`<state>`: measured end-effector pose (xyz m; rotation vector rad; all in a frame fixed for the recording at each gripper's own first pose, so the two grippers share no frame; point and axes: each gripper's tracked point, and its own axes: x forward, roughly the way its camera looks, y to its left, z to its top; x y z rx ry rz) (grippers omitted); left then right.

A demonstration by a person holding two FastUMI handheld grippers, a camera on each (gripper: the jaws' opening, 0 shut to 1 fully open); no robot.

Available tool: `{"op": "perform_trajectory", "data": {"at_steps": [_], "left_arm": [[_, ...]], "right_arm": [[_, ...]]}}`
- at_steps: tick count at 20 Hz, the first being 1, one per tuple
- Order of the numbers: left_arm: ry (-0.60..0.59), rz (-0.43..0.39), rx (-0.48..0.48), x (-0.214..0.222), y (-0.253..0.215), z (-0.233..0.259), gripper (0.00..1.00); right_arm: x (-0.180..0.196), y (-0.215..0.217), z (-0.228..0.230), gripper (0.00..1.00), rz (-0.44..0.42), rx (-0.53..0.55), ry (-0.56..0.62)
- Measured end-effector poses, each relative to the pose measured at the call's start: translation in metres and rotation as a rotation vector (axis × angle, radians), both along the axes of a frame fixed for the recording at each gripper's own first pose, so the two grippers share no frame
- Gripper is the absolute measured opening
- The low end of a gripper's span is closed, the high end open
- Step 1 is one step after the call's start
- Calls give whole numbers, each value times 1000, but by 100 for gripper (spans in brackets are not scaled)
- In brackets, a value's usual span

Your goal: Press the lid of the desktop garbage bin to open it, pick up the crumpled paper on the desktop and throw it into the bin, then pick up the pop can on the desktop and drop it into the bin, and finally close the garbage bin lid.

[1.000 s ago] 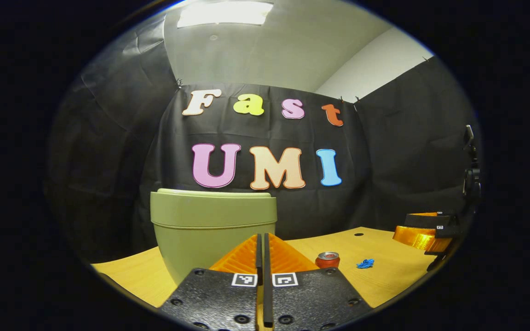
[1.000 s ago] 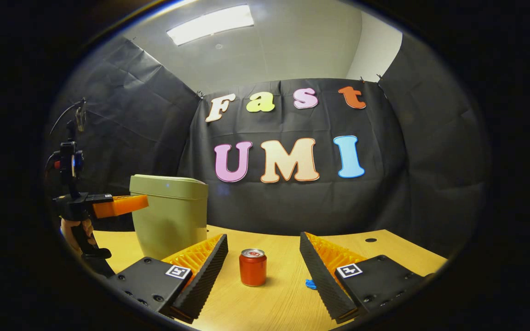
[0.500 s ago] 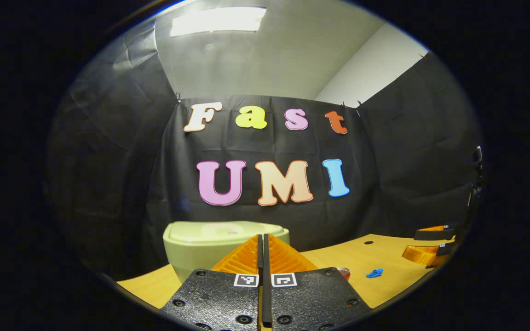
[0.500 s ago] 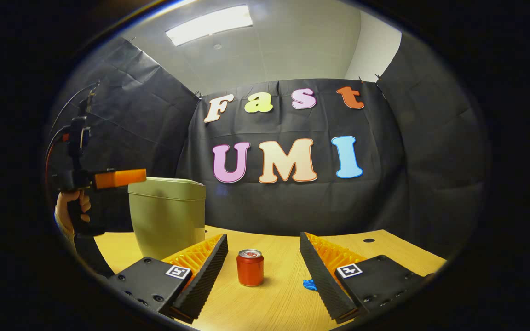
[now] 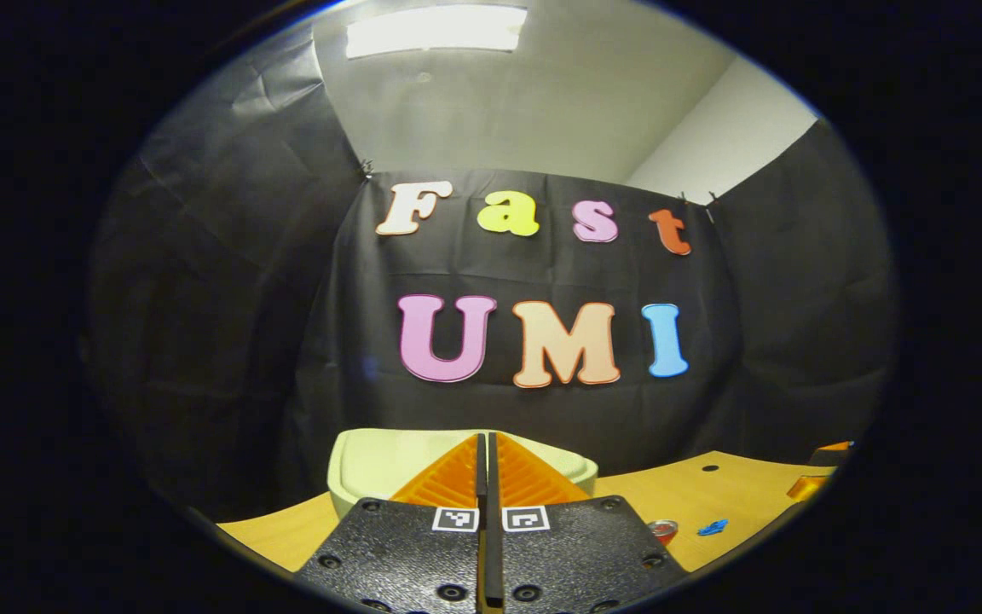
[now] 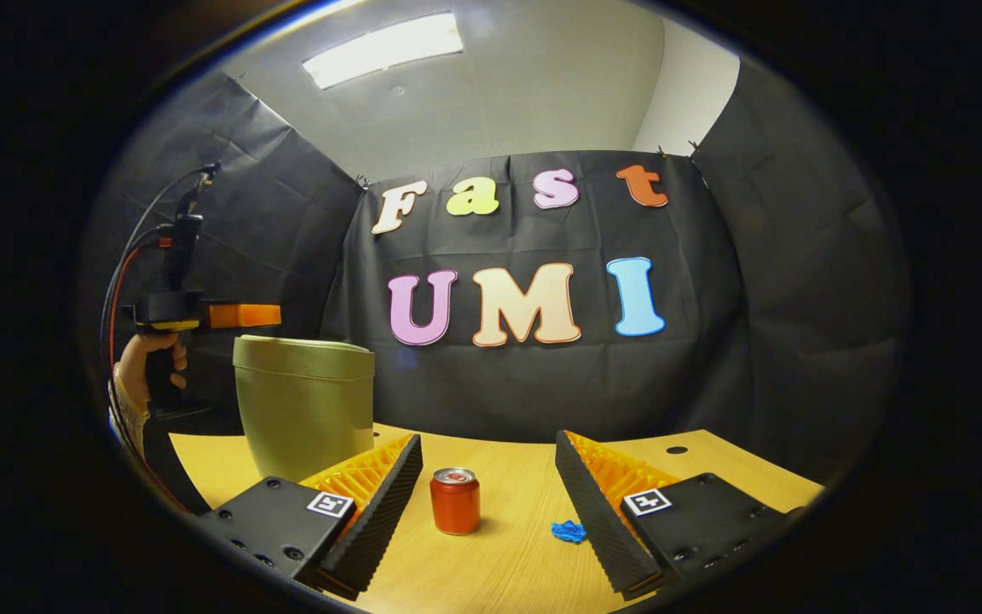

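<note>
Green bin (image 6: 303, 405), left gripper (image 6: 265, 315) level above lid, fingers together.

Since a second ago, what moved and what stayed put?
The left gripper, fingers shut, rose from beside the bin to just above its lid, which is still closed. The right gripper stayed open; the can and blue paper stayed on the table.

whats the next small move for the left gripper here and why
Probably lower the left gripper straight down onto the bin lid and press. In the right gripper view it hangs just above the closed lid, fingers together, with a gap between. The pop can and the blue crumpled paper lie on the desktop between the right gripper's open fingers, so the bin likely needs opening first.
</note>
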<state>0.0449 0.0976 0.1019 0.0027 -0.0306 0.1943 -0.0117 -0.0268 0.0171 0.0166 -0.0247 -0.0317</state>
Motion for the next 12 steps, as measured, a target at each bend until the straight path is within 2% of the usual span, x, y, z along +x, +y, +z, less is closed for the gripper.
{"op": "perform_trajectory", "data": {"at_steps": [4,10,12], "left_arm": [[36,22,11,3,8,-12,0],[84,1,19,5,3,-24,0],[90,-5,51,4,3,-23,0]], "right_arm": [[0,-9,-2,99,-19,22,0],[3,-13,-7,99,-32,27,21],[4,-13,-8,99,-29,29,25]]}}
